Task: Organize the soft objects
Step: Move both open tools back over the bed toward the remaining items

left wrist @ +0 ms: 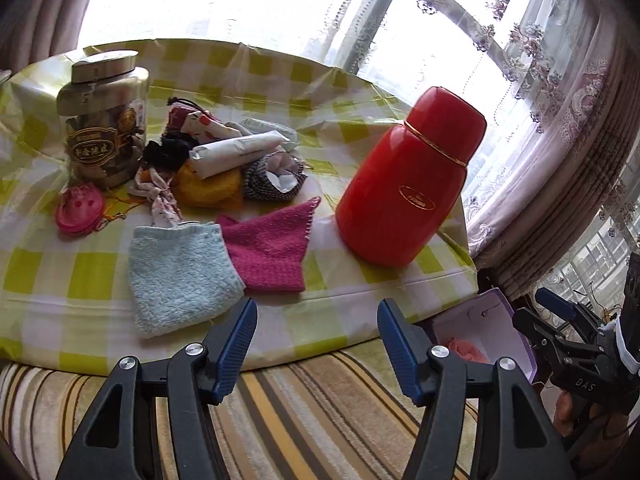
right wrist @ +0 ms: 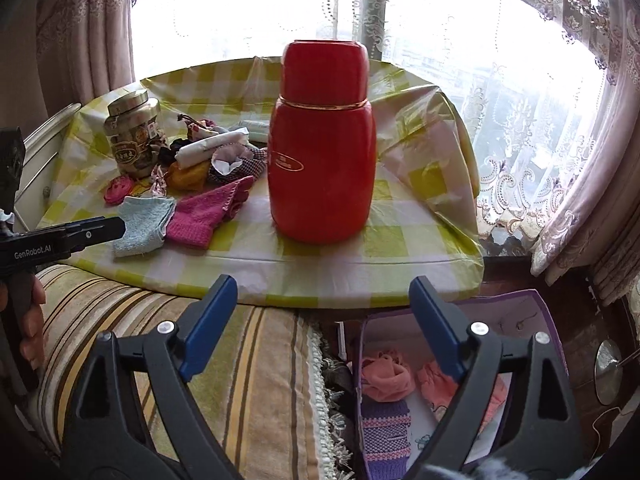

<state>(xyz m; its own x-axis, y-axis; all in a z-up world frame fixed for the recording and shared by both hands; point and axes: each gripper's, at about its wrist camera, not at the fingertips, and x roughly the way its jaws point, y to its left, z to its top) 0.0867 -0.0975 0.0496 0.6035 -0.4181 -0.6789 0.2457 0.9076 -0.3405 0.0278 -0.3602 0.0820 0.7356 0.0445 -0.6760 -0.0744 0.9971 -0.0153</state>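
Left wrist view: left gripper (left wrist: 316, 340) hung open & empty at the table edge, just short of a light blue cloth (left wrist: 180, 276) w/ a pink knit cloth (left wrist: 272, 248) beside it, near a red flask (left wrist: 404, 184). Right wrist view: right gripper (right wrist: 324, 320) stood wide open, empty, above a purple box (right wrist: 532, 308) w/ pink cloths (right wrist: 386, 376) inside.

Both wrist cams are sitting low off the near edge of the tabletop (left wrist: 328, 312), tilting down and facing the window. Left is framing the cloths closer; both are sharing the red flask (right wrist: 322, 144).
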